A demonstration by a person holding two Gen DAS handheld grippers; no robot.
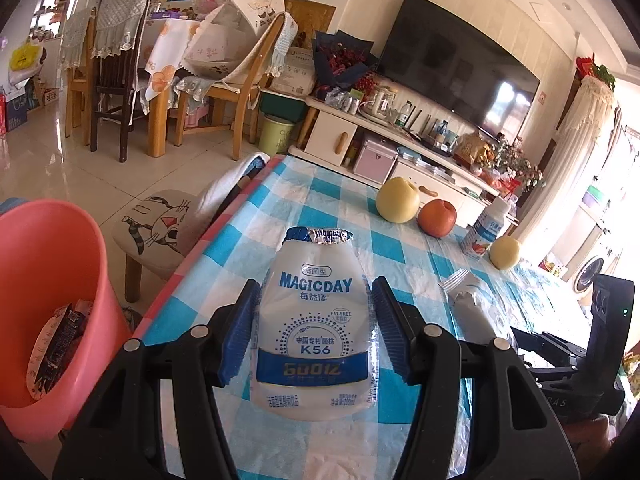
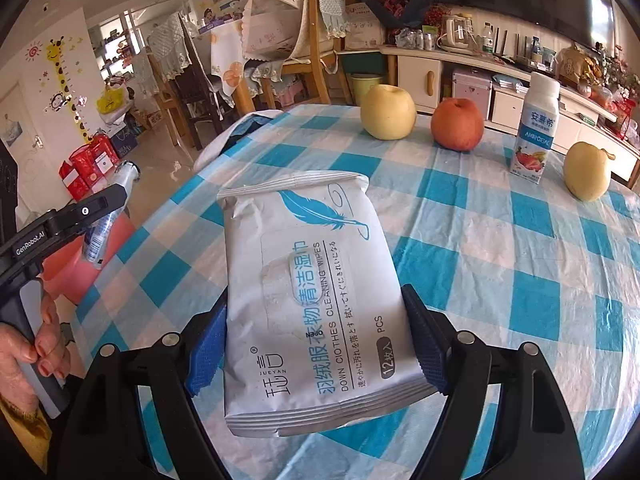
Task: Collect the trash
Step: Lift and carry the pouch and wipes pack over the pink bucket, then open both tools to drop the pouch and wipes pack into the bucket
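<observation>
Fingers of my left gripper [image 1: 314,332] pinch the MAGICDAY drink bottle [image 1: 314,332] near the table's [image 1: 400,240] left edge beside the pink bin [image 1: 48,280], right gripper [image 2: 316,344] clamps the wipes pack [image 2: 312,300]; slick film could slip before I reach the bin.

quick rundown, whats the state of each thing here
MAGICDAY bottle: foil lid on, gripped by left gripper
wipes pack: flap closed, gripped by right gripper
pink bin: open, wrappers inside
yogurt bottle: upright, capped
</observation>
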